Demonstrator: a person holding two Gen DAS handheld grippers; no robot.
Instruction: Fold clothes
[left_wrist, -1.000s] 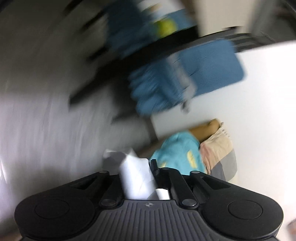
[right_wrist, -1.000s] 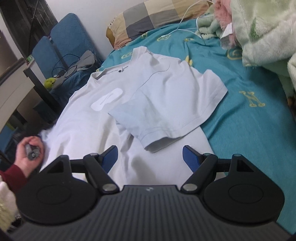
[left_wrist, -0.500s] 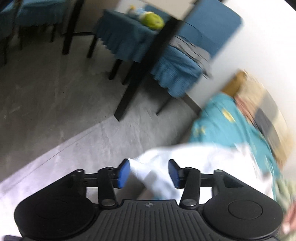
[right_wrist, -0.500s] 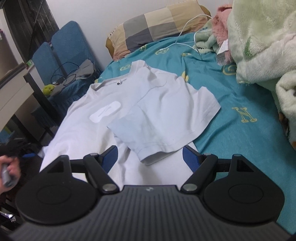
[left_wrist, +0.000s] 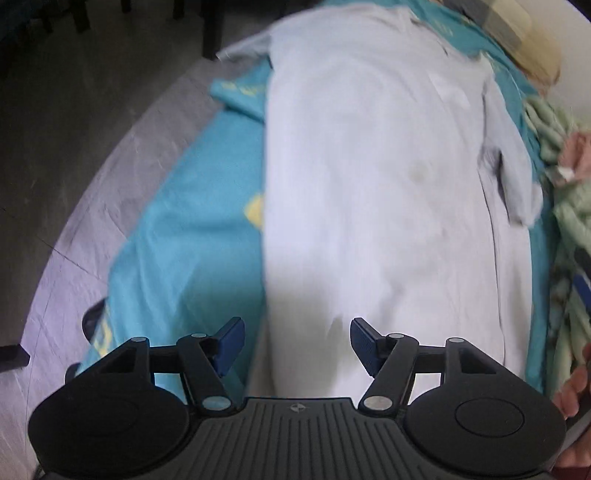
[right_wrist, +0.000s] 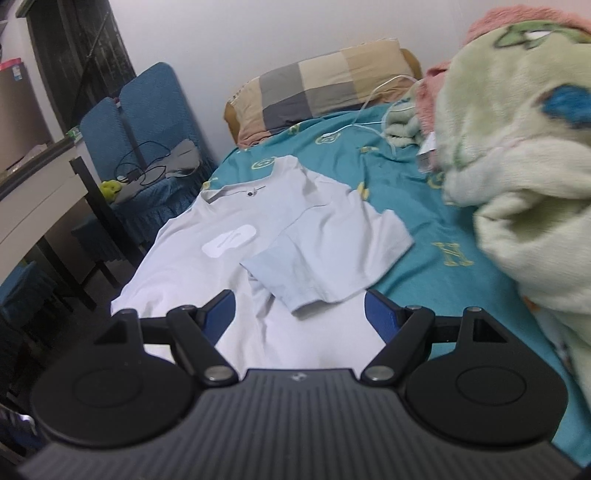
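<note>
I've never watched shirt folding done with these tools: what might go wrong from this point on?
Two things, perhaps. The white T-shirt lies close to the bed edge, with part of it past the edge in the right view, so a tug could slide it to the floor. The folded-in sleeve rests loosely and might flop open when the hem is lifted. The left gripper has its jaws opening with nothing pinched, so a hurried regrasp may catch only one layer.
</note>
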